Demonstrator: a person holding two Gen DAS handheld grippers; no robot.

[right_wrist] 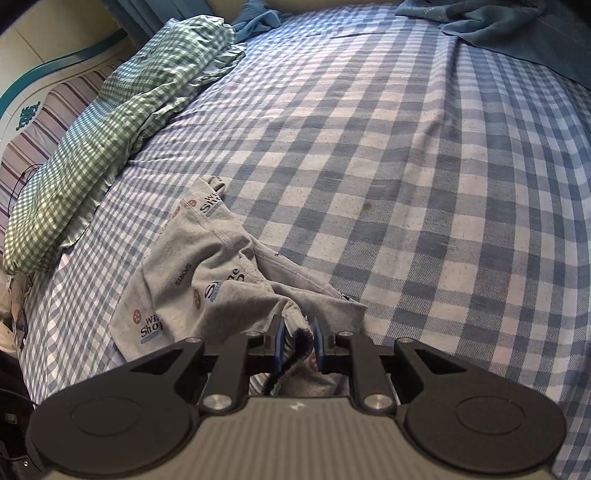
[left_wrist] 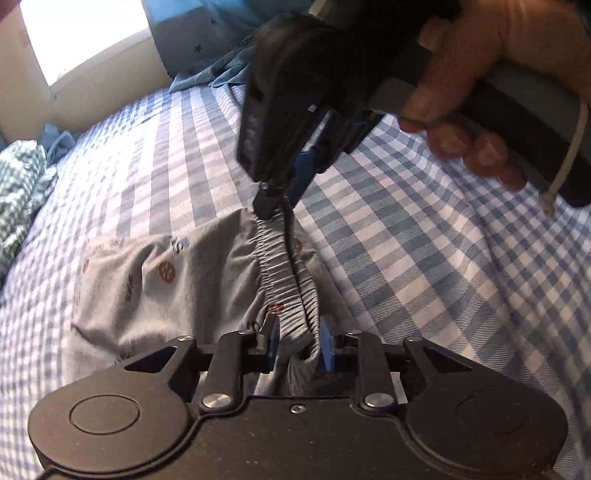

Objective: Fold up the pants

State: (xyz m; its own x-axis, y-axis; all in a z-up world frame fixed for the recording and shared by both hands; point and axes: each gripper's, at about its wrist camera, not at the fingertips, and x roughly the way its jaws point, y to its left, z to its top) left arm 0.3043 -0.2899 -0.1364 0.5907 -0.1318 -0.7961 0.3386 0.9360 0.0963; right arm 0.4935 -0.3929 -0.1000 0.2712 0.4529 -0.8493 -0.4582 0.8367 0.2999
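Pants (right_wrist: 207, 273), grey with small printed logos, lie bunched on the blue checked bedspread (right_wrist: 406, 166) that I am working over. Nearest to me in the left wrist view, my left gripper (left_wrist: 298, 341) has the elastic waistband (left_wrist: 280, 273) running between its blue pads; the fabric fills most of the gap, but I cannot tell whether the pads are pressing on it. From those fingers the waistband stretches straight ahead and a little up, a taut gathered ridge that ends at my right gripper (left_wrist: 275, 195), which pinches its far end. The hand (left_wrist: 491, 85) holding that gripper shows at upper right.

In the right wrist view, my right gripper (right_wrist: 298, 341) is clamped on a bunched edge of the cloth between its blue pads. Beyond the fingertips the rest of the garment runs away to the left of the fingers, its long axis angled up and leftward, and a leg end points toward a green checked cloth (right_wrist: 110, 122) heaped farther off. Far beyond, blue fabric (right_wrist: 498, 22) lies crumpled at the bed's edge.
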